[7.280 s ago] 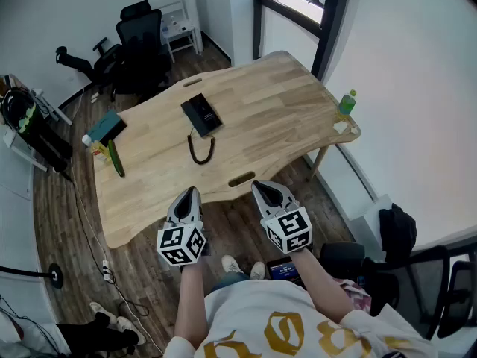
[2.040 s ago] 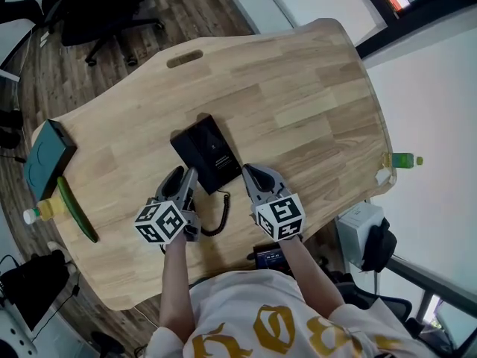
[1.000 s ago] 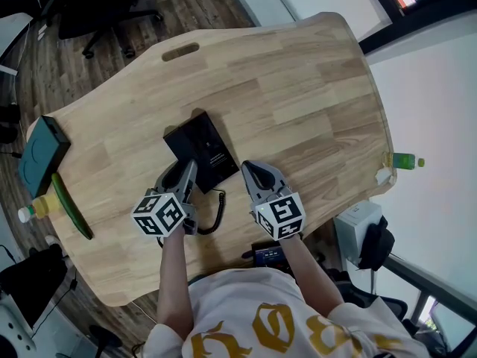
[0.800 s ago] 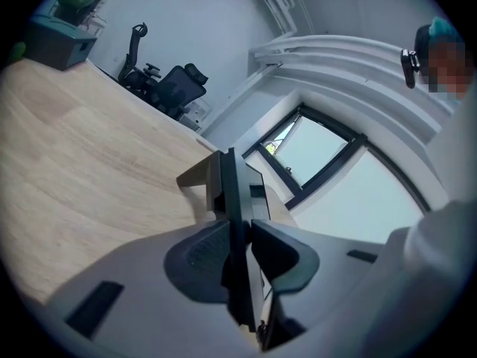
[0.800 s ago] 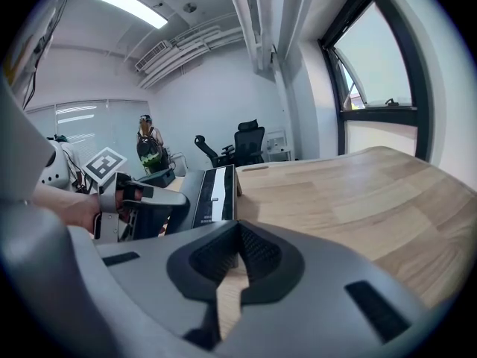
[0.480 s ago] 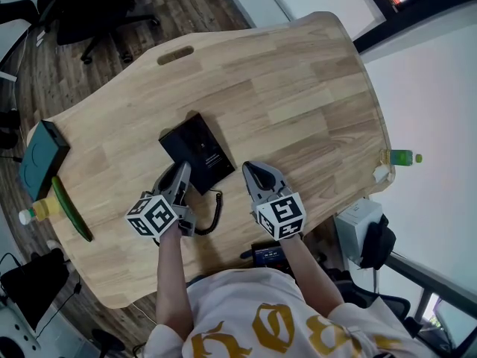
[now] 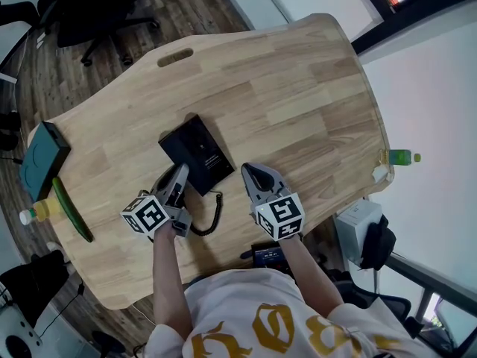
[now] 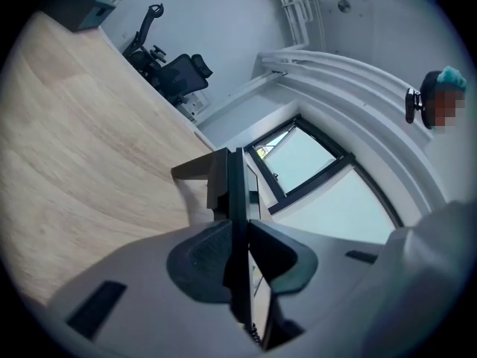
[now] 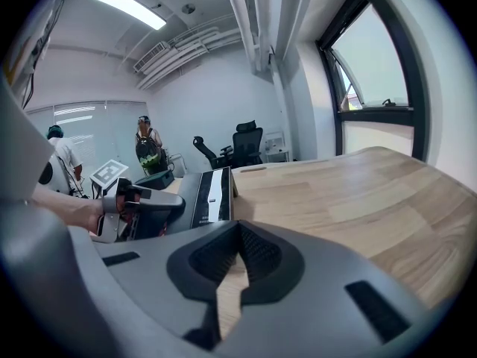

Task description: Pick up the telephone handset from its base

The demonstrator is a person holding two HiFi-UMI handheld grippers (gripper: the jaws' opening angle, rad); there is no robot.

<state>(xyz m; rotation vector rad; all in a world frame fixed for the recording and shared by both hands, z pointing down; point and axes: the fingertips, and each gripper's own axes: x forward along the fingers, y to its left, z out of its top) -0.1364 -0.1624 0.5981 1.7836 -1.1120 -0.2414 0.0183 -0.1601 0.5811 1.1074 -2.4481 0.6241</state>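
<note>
A black telephone [image 7: 201, 149] lies on the wooden table [image 7: 298, 88], its coiled cord [image 7: 211, 216] curling toward the near edge. My left gripper [image 7: 181, 176] is at the phone's near left side, rolled onto its side. In the left gripper view its jaws [image 8: 237, 226] are closing, and the dark handset [image 8: 232, 181] stands edge-on between the pads, which touch it. The handset still lies on the phone. My right gripper [image 7: 250, 171] hovers shut and empty just right of the phone, over bare wood [image 9: 238, 230]. The right gripper view also shows the phone [image 9: 210, 196].
A teal box [image 7: 45, 159], a long green object [image 7: 71, 209] and a small bottle [image 7: 30, 215] lie at the table's left end. A green bottle [image 7: 400, 156] stands at the right edge. Office chairs [image 7: 89, 6] stand beyond the table. People [image 9: 145, 151] stand in the background.
My left gripper has rolled over, its marker cube swinging left, and its jaws have closed in on the handset. The right gripper and the phone have stayed put.
</note>
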